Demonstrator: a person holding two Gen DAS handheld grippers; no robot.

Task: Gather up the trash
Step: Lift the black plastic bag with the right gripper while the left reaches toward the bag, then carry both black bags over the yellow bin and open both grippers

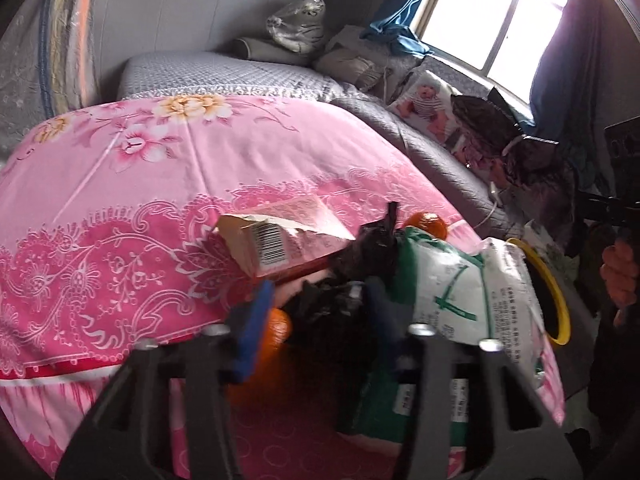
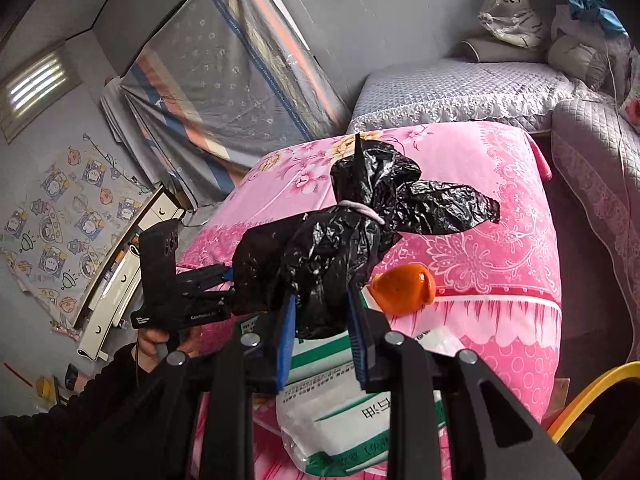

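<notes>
Here, on the pink bed (image 2: 500,200), the black trash bag (image 2: 360,220) lies between both grippers: right gripper (image 2: 322,336) clamps its lower bulk, left gripper (image 2: 228,280) pinches its left side, tied neck pointing up.

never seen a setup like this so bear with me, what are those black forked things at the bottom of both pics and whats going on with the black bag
The black forks are hand-held grippers: two-finger tongs with blue pads that a person squeezes, one in each hand. Each carries a wide-angle camera looking out along its fingers, so each picture is one gripper's own view.

In the right gripper's view, the right gripper is shut on a tied black trash bag, and the left gripper comes in from the side, its tips at the same bag. The left gripper's view shows that bag between its pads, pinched.

Underneath is a pink flowered cover. On it lie a white-and-green packet, a torn cardboard box and orange fruit. A yellow-rimmed bin stands at the edge.
</notes>
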